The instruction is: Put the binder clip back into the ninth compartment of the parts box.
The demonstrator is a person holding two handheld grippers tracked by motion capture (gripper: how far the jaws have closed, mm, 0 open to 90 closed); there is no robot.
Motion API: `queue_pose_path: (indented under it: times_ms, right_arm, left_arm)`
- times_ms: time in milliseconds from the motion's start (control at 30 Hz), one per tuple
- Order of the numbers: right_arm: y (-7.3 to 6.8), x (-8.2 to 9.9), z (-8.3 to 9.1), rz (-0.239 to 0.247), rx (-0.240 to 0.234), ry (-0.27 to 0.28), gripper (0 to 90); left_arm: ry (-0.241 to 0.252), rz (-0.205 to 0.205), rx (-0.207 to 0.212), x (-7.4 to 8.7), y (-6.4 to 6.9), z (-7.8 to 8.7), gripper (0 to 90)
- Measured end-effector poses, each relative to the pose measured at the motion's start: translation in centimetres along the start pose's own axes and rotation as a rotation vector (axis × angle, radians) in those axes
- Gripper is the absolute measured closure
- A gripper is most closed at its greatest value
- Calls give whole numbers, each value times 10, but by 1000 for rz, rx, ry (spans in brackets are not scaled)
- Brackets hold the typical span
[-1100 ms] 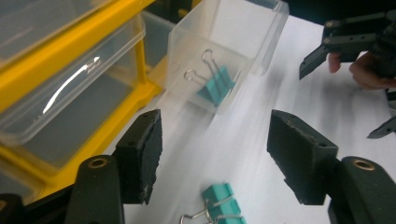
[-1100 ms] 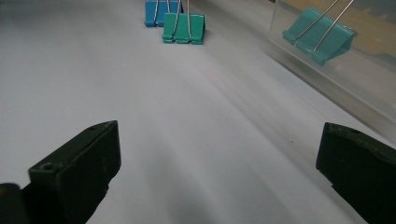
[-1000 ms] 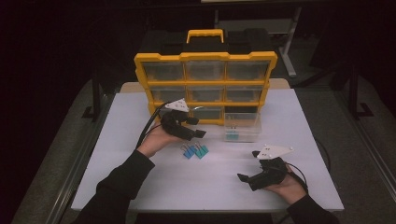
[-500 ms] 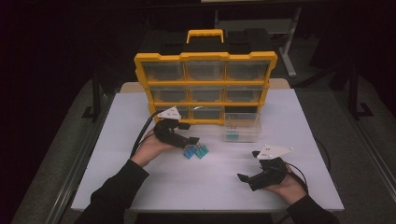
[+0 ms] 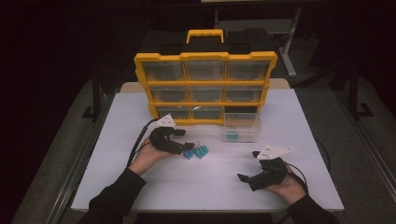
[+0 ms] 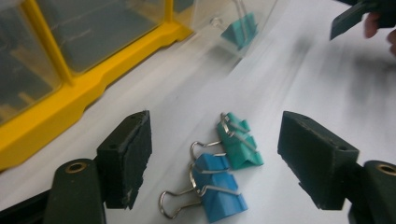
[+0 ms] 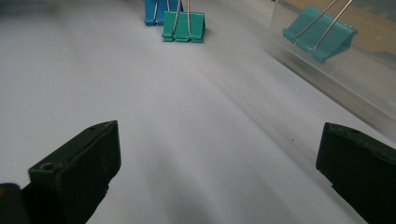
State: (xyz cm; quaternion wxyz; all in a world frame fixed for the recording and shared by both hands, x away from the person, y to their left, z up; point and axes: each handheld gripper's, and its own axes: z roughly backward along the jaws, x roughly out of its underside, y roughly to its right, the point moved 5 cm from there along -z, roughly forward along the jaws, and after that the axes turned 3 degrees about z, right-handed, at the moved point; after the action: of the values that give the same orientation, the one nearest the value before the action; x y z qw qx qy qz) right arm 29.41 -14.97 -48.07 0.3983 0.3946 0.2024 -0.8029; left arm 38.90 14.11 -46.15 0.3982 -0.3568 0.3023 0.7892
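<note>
A blue binder clip [image 5: 189, 153] and a teal binder clip [image 5: 201, 151] lie side by side on the white table [image 5: 140, 116]. My left gripper [image 5: 185, 141] hovers just left of them, open. Its jaws have just been closing a little. In the left gripper view the blue clip [image 6: 217, 191] and teal clip [image 6: 239, 144] lie between the jaws of the gripper [image 6: 219, 140], untouched. My right gripper [image 5: 248, 166] rests open and empty at the near right. In the right gripper view the right gripper [image 7: 219, 149] faces the teal clip [image 7: 183, 28] and blue clip [image 7: 156, 11] farther off.
A yellow organizer [image 5: 205, 58] with clear drawers stands at the back of the table. One clear drawer [image 5: 241, 120] sits pulled out on the table in front of it, with teal clips [image 5: 232, 136] inside. Cables trail from both grippers.
My left gripper has come down and toward the near side, from in front of the organizer to beside the two clips. The right gripper has kept still.
</note>
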Motion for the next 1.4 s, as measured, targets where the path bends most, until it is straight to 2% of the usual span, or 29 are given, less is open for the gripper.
queue_pose_path:
  times_ms: [233, 467, 900, 1400]
  right_arm:
    - [-1, 0, 0, 4, -2, 0, 0]
    - [-1, 1, 0, 3, -5, -1, 0]
    - [-1, 1, -1, 2, -4, -4, 0]
    - [-1, 1, -1, 3, -5, -6, 0]
  left_arm:
    - [-29, 7, 4, 12, -1, -7, 334]
    - [-30, 15, -1, 19, -3, -9, 433]
    - [-41, 33, 24, 22, -4, -9, 616]
    - [-41, 44, 24, 22, -5, -9, 738]
